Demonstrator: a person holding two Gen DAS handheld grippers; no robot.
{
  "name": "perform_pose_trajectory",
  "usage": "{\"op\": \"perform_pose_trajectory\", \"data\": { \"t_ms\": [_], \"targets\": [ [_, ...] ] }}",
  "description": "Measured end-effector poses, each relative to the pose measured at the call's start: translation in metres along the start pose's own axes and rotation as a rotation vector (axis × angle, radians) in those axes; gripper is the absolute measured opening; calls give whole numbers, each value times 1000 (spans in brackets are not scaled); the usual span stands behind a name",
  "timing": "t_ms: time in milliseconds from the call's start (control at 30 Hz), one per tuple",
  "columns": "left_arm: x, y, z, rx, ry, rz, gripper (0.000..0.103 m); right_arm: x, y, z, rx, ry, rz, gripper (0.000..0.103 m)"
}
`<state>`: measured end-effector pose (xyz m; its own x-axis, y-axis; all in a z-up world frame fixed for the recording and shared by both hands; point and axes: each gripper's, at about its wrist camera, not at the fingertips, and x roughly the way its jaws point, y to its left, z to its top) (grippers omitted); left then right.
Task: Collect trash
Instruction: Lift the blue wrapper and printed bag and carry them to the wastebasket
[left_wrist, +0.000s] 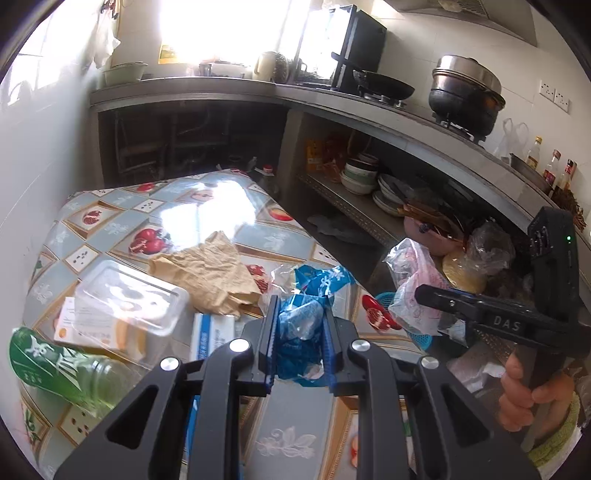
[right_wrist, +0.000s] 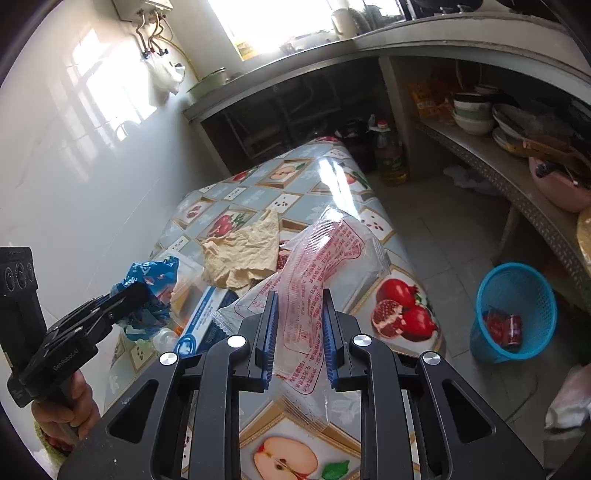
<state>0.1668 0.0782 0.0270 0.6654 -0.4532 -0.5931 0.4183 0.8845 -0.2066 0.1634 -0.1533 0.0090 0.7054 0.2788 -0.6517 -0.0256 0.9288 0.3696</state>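
Note:
My left gripper (left_wrist: 299, 328) is shut on a crumpled blue plastic wrapper (left_wrist: 301, 325) and holds it above the table; it also shows in the right wrist view (right_wrist: 147, 291). My right gripper (right_wrist: 299, 328) is shut on a clear plastic bag with red print (right_wrist: 317, 266), also seen in the left wrist view (left_wrist: 413, 284). A blue trash basket (right_wrist: 517, 291) stands on the floor to the right of the table, with a red wrapper (right_wrist: 504, 326) inside.
On the fruit-patterned table (right_wrist: 291, 184) lie a crumpled brown paper (left_wrist: 214, 273), a clear plastic box (left_wrist: 129, 299), a green bottle (left_wrist: 62, 369) and a blue-white carton (right_wrist: 207, 317). A counter shelf (right_wrist: 491, 162) with bowls runs along the right. An oil bottle (right_wrist: 389, 155) stands on the floor.

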Motion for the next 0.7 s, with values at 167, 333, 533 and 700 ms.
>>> {"op": "perform_pose_trajectory", "data": {
  "t_ms": [167, 333, 533, 700],
  "targets": [
    [4, -25, -18, 35, 24, -37, 19, -25, -10, -20, 30, -28, -44, 21],
    [10, -40, -34, 46, 54, -52, 19, -33, -17, -35, 50, -26, -69, 21],
    [13, -44, -41, 48, 61, -43, 19, -32, -23, -50, 89, -12, -79, 21],
    [16, -43, -47, 53, 76, -40, 19, -33, -28, -61, 123, 3, -78, 21]
  ]
}}
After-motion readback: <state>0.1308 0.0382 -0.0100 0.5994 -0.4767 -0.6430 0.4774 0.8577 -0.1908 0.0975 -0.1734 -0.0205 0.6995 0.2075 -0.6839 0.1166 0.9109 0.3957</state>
